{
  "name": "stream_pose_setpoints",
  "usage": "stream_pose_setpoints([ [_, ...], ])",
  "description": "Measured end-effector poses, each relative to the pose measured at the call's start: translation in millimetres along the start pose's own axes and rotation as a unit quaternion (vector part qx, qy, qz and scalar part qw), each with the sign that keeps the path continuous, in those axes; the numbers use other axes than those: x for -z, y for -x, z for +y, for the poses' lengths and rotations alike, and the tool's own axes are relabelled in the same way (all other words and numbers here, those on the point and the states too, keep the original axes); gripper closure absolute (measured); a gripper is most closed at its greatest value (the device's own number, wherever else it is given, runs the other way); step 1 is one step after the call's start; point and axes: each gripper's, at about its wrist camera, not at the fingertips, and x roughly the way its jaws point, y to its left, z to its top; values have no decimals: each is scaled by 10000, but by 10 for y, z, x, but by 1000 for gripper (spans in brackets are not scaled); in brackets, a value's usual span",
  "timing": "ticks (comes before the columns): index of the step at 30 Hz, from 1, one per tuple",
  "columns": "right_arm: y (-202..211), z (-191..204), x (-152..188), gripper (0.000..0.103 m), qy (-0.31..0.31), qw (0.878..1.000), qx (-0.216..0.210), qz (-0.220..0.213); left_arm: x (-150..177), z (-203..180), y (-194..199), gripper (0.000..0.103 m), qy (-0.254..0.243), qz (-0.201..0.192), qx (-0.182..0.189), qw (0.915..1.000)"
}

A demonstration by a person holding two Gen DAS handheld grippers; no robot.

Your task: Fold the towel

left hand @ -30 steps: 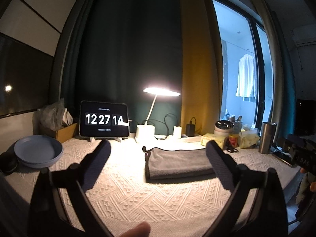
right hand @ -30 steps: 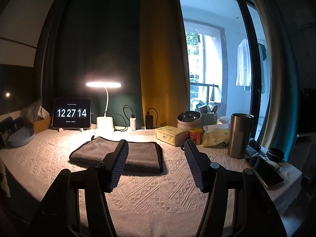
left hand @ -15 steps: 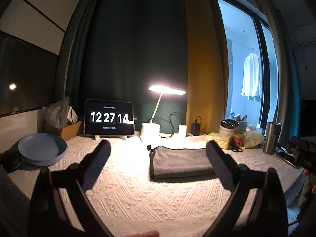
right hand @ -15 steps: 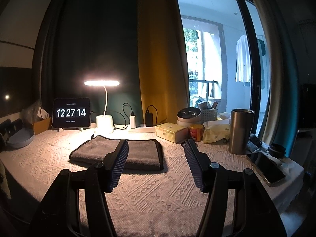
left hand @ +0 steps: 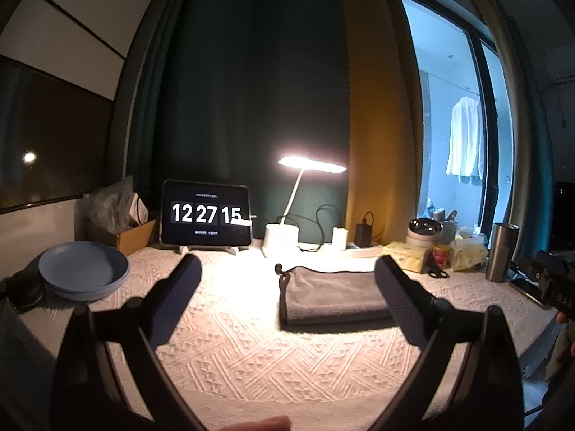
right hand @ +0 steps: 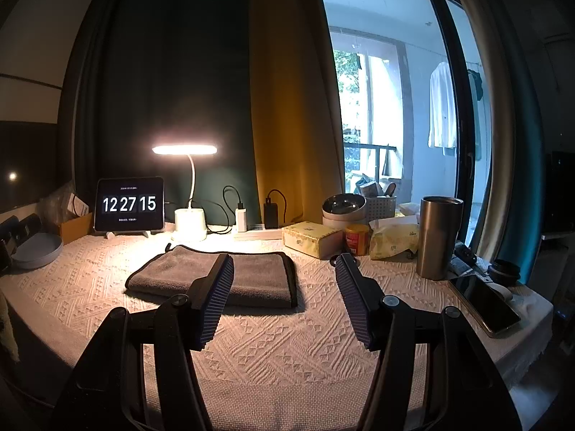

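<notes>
A grey towel [left hand: 330,296] lies folded into a flat rectangle on the cream knitted tablecloth [left hand: 251,352], in front of the lamp. It also shows in the right wrist view [right hand: 215,276]. My left gripper [left hand: 285,269] is open and empty, held back from the table with the towel between its fingers in view. My right gripper [right hand: 284,264] is open and empty, near the table's front edge, its left finger [right hand: 215,294] overlapping the towel in view. Neither gripper touches the towel.
A lit desk lamp [left hand: 287,230] and a clock tablet [left hand: 206,213] stand at the back. A blue plate [left hand: 84,269] sits at the left. A steel tumbler [right hand: 438,237], a phone [right hand: 483,303], tissue packs [right hand: 312,239] and bowls [right hand: 343,208] crowd the right.
Both grippers have drifted slightly back and up, so the towel sits a little lower in view. The clock changed from 12 27 14 to 12 27 15. The towel has not moved.
</notes>
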Motion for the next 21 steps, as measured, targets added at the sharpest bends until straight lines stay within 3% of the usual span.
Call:
stream_pose_setpoints([
  [21,-23,11,14,41,-3,10000,-3,0,-17,-41,-22,5,3,27,149,9999],
])
